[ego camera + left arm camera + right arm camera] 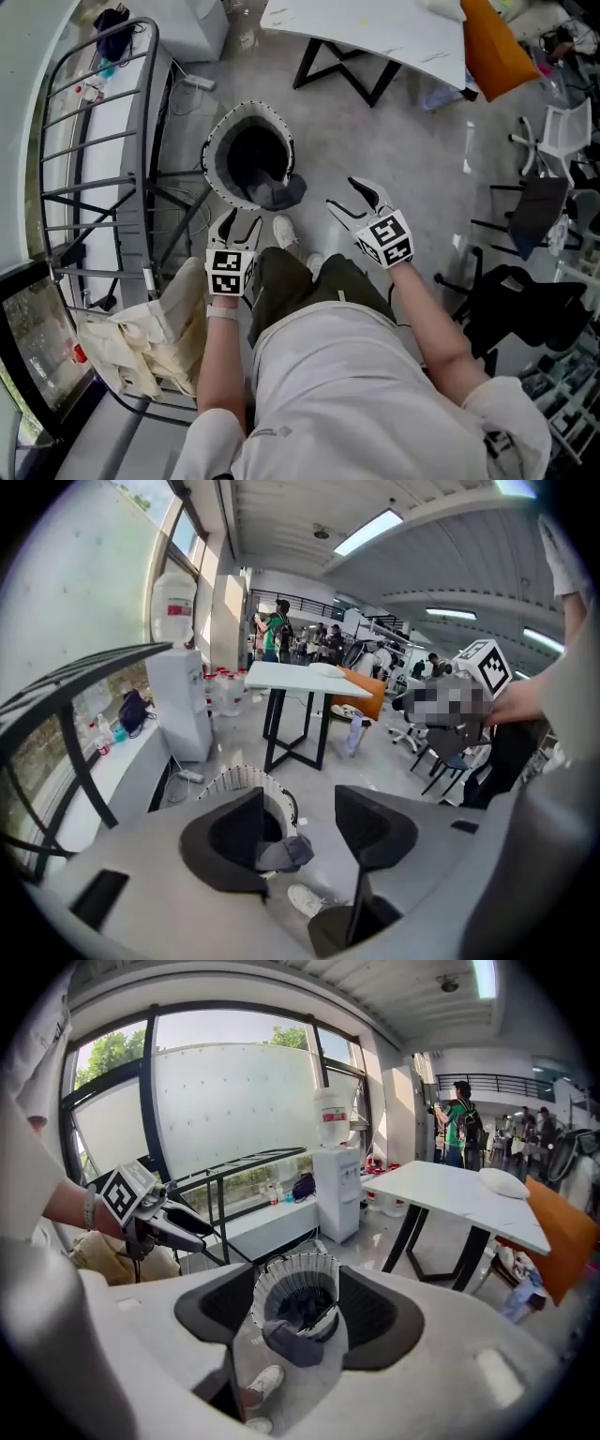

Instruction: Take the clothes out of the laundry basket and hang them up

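- The person's torso fills the bottom of the head view, with both arms stretched forward and down.
- The left gripper (238, 225) is released. Its jaws stand wide apart with nothing between them, only floor and basket beyond.
- The right gripper (345, 197) is likewise spread and empty. It is held a little higher and to the right.
- The basket (248, 106) stands on the floor just ahead of the feet. A grey garment (278, 192) is draped over its near rim, and more dark cloth lies inside.
- The rack (94, 141) stands to the left, with a cream cloth (141, 337) lying over its near end.
- The step in hand looks like the reach for the next piece, and neither gripper has touched any cloth yet.
- The next move probably means lowering one gripper to the grey garment and pinching a good fold at the rim. It would then be lifted clear and carried left to a free bar.
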The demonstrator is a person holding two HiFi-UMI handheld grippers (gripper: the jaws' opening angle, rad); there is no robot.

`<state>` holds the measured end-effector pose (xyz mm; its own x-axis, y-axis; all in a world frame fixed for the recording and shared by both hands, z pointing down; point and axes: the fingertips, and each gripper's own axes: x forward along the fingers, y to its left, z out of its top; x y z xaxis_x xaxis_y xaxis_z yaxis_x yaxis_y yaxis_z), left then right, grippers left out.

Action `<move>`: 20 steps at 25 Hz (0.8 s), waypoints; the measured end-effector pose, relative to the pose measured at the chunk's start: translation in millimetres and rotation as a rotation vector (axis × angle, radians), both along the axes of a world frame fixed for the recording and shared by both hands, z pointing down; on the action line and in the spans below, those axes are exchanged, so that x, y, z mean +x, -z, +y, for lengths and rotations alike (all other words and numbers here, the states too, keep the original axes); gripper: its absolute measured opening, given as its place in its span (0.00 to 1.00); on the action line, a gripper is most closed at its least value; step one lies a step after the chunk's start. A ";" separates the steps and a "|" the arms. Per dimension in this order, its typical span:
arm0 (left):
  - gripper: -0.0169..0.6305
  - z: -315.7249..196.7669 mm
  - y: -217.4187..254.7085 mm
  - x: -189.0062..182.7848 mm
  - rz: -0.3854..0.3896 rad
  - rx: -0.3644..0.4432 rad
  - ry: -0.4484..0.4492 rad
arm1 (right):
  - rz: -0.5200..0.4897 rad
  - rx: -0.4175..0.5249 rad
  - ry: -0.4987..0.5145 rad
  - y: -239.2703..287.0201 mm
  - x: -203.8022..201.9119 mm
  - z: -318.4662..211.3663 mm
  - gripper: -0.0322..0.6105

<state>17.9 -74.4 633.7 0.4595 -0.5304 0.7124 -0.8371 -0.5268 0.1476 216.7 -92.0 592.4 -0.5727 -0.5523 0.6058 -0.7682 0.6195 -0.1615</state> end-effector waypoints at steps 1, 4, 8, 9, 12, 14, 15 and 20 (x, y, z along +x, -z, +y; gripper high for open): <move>0.37 -5.8 -13.1 1.7 0.000 -0.024 -0.020 | 0.009 -0.014 -0.008 -5.7 0.7 -4.2 0.48; 0.37 -14.4 -55.3 4.8 0.001 -0.103 -0.083 | 0.035 -0.063 -0.035 -22.9 0.5 -7.5 0.48; 0.37 -26.9 -111.2 6.4 -0.004 -0.200 -0.146 | 0.062 -0.112 -0.078 -40.6 0.8 -16.6 0.48; 0.37 -29.6 -123.6 6.9 -0.006 -0.225 -0.159 | 0.066 -0.120 -0.091 -43.0 1.6 -19.6 0.48; 0.37 -28.8 -153.7 8.4 -0.019 -0.288 -0.224 | 0.082 -0.138 -0.139 -47.5 5.7 -20.6 0.48; 0.37 -25.6 -175.4 8.9 -0.041 -0.323 -0.290 | 0.093 -0.153 -0.176 -55.1 10.8 -18.2 0.48; 0.37 -27.2 -188.3 9.4 -0.052 -0.336 -0.317 | 0.097 -0.162 -0.192 -62.3 14.0 -19.1 0.48; 0.37 -40.0 -252.9 15.1 -0.091 -0.408 -0.384 | 0.107 -0.228 -0.232 -109.1 26.5 -20.1 0.48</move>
<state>33.0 -114.4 886.6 0.4926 -0.0114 0.8702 -0.6157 -0.7111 0.3393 243.2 -112.1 701.5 -0.3742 -0.5041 0.7784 -0.9045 0.3835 -0.1866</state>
